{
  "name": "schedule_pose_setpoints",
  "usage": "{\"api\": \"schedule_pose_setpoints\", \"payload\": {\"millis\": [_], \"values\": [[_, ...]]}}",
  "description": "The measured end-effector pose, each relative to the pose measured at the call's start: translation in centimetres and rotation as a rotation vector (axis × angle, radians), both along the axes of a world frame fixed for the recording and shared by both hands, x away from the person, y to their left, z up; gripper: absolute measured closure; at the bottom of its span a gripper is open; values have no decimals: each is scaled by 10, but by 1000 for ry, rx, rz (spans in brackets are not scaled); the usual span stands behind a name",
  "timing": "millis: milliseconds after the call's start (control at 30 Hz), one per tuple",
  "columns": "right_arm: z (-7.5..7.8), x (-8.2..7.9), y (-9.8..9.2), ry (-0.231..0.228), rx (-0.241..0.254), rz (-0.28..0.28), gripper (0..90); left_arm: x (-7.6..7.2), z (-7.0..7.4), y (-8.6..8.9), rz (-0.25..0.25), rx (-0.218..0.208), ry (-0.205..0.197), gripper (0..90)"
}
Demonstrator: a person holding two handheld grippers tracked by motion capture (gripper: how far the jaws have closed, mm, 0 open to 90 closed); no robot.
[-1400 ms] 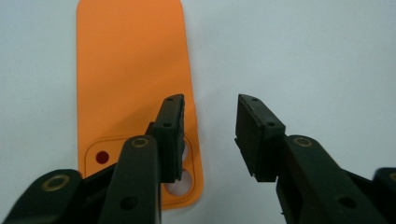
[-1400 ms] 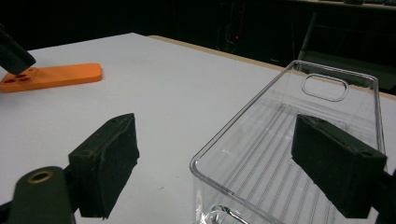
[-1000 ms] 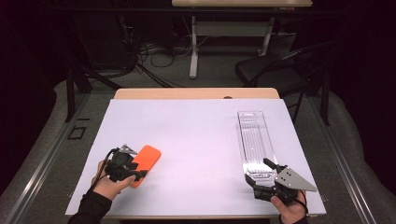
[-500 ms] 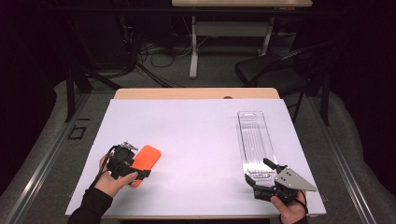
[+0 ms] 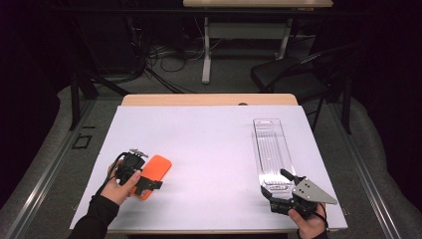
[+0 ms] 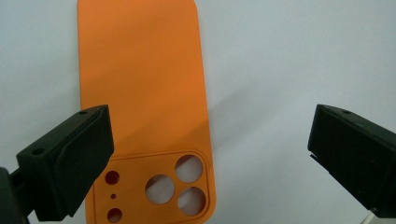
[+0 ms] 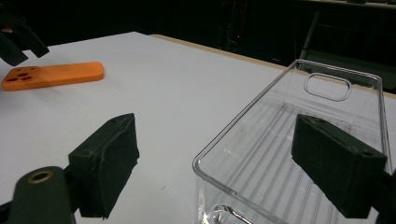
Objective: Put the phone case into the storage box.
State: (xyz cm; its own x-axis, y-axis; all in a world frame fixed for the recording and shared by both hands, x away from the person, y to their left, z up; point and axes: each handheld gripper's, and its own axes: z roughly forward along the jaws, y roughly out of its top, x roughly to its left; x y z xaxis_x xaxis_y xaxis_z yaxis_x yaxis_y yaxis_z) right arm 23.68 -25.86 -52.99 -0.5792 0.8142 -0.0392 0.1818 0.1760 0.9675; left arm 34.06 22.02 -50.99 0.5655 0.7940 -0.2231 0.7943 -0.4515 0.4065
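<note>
Orange phone case [image 6: 142, 93] lying flat on the white tabletop [image 5: 214, 149], long axis running straight ahead of the left gripper [image 6: 205, 154], jaws just opening wide and clear of it, camera-hole end nearest; right gripper [image 7: 229, 163] spread, well apart.

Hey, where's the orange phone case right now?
In the high view the orange phone case lies flat on the white table, near left, just ahead of the open left gripper.
</note>
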Motion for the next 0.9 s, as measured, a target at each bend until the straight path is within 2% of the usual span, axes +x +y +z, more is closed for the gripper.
{"api": "schedule_pose_setpoints", "payload": {"millis": [200, 333, 500, 633, 833, 900], "values": [[0, 0, 0, -2, 1, 2, 141, 6, 0, -1, -4, 42, 0, 4], [-1, 1, 1, -1, 0, 3, 141, 12, -1, -3, 12, 67, 4, 3], [-1, 1, 0, 1, 0, 2, 141, 18, -5, -3, 23, 81, 14, 4], [-1, 1, 0, 1, 0, 2, 141, 22, -7, -4, 18, 94, 22, 4], [-1, 1, 0, 3, -1, 3, 141, 26, -8, -5, -3, 139, 17, 4], [-1, 1, 0, 3, -1, 3, 141, 27, -8, -6, 4, 137, 20, 4]]}}
